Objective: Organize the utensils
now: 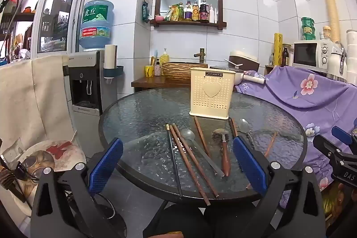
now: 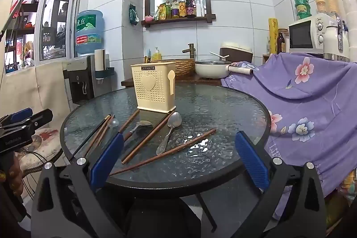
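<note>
1. One round black-rimmed glass table [image 1: 138, 108], bearing everything.
2. One cream perforated plastic utensil holder [image 1: 210, 93] stands upright at the far middle; only the right wrist view shows its side spoon-shaped tab.
3. About seven brown wooden chopsticks [image 1: 189, 162] and three metal spoons [image 2: 169, 131] lie flat, mostly pointing toward the holder.
4. Left gripper [image 1: 178, 169] and right gripper [image 2: 178, 162] gape wide, empty.

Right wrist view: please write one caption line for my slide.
Open right gripper faces chopsticks and spoons before a cream holder.
</note>
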Motion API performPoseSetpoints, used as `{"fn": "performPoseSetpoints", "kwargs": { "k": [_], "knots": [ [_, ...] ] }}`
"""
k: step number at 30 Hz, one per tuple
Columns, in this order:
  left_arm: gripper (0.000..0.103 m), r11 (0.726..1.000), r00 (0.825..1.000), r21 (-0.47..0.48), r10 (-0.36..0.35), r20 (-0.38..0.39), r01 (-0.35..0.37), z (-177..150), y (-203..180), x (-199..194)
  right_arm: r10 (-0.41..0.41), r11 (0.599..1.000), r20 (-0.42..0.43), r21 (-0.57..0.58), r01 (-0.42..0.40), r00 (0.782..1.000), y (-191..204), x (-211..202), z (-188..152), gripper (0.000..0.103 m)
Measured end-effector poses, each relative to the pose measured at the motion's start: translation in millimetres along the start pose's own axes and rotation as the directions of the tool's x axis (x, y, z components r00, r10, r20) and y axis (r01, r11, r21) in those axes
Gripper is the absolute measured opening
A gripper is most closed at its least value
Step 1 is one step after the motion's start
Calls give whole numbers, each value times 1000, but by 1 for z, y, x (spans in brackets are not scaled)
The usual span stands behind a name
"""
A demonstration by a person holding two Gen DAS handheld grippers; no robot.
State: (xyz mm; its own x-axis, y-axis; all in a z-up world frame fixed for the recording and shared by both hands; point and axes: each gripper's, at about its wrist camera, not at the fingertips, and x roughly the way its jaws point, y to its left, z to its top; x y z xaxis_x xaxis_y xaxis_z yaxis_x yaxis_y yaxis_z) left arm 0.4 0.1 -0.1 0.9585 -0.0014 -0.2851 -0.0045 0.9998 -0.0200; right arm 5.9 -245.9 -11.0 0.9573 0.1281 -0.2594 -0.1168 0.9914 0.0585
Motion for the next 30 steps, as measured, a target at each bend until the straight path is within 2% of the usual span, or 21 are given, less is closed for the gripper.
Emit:
{"fn": "performPoseSetpoints", "kwargs": {
  "k": [30],
  "knots": [
    [97, 1000, 1000, 6, -5, 1, 5, -2, -1, 1, 2, 1000, -6, 6, -1, 1000, -1, 3, -2, 98]
  ]
}}
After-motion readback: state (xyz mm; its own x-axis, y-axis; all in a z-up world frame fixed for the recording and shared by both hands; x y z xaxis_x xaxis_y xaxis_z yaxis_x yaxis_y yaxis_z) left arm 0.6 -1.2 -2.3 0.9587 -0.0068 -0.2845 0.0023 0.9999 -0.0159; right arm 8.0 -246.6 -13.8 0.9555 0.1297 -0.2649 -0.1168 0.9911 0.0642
